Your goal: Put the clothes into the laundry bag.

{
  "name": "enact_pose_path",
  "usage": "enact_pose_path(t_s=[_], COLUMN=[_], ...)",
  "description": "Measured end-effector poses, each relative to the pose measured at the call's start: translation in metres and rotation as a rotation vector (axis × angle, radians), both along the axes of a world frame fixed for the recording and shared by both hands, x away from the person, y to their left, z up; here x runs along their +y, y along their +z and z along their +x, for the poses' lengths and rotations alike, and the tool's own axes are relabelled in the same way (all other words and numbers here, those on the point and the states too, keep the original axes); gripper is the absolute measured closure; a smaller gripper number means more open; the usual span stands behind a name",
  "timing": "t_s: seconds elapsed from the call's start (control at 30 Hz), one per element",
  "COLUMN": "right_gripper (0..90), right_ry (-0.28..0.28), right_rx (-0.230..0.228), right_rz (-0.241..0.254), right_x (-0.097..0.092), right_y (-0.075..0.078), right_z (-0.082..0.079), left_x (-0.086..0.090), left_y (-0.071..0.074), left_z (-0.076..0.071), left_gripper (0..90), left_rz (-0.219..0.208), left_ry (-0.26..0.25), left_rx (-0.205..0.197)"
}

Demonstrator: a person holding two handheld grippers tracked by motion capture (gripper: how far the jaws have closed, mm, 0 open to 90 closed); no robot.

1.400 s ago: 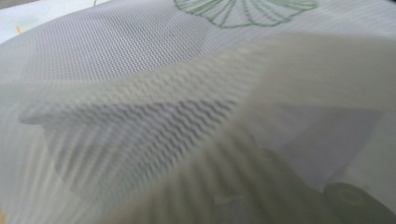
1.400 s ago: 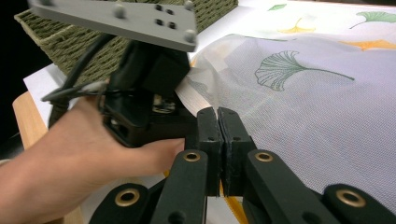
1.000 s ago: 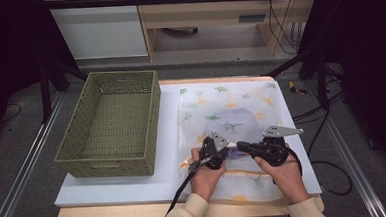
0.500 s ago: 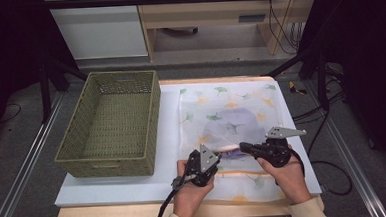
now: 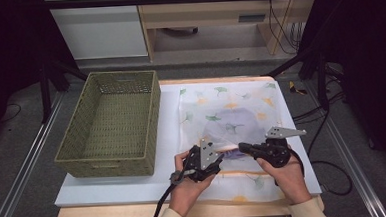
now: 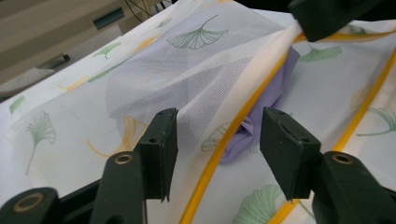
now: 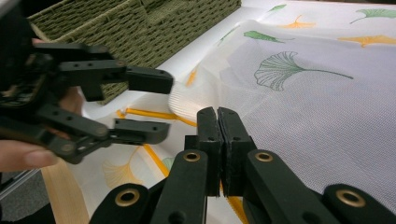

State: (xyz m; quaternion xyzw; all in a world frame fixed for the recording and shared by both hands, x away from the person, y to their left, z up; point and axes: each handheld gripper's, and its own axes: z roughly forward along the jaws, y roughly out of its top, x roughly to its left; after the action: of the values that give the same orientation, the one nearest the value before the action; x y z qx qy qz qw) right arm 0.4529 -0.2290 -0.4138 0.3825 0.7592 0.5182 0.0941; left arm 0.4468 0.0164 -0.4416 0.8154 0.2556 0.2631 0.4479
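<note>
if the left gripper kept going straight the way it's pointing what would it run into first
Most likely the raised mesh edge of the laundry bag, with its yellow trim, which runs between the left gripper's open jaws. Just behind it lies the purple cloth inside the bag. The jaws have just been opening; the pads aren't pressing the mesh.

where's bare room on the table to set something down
A bare white strip runs between the green woven basket and the leaf-print mesh laundry bag; another lies before the basket. The bag's near edge is crowded by the left gripper and right gripper.
</note>
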Motion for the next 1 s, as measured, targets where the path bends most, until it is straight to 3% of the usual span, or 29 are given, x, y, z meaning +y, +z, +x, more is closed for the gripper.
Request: enact_pose_path(t_s=[0.23, 0.4, 0.57, 0.7, 0.77, 1.0], right_gripper=[88.8, 88.8, 88.8, 88.8, 88.7, 88.8], right_ry=[0.008, 0.011, 0.025, 0.039, 0.056, 0.068], right_rx=[0.002, 0.003, 0.007, 0.011, 0.014, 0.031], right_rz=[-0.001, -0.009, -0.031, -0.055, -0.089, -0.116], right_x=[0.003, 0.002, 0.006, 0.008, 0.011, 0.008], right_y=[0.001, 0.000, -0.003, -0.006, -0.009, -0.015], right_z=[-0.001, -0.001, -0.004, -0.006, -0.009, -0.017], left_x=[-0.010, -0.006, 0.000, 0.003, 0.004, -0.001], left_y=[-0.012, -0.010, -0.007, -0.008, -0.009, -0.014], left_z=[0.007, 0.003, -0.003, -0.006, -0.010, -0.017], left_gripper=[40.4, 62.8, 81.6, 86.5, 87.0, 87.3], left_rz=[0.037, 0.038, 0.020, 0.010, 0.007, 0.019], left_ry=[0.000, 0.027, 0.032, 0.024, 0.020, 0.001], left_rx=[0.016, -0.010, 0.001, 0.022, 0.034, 0.051])
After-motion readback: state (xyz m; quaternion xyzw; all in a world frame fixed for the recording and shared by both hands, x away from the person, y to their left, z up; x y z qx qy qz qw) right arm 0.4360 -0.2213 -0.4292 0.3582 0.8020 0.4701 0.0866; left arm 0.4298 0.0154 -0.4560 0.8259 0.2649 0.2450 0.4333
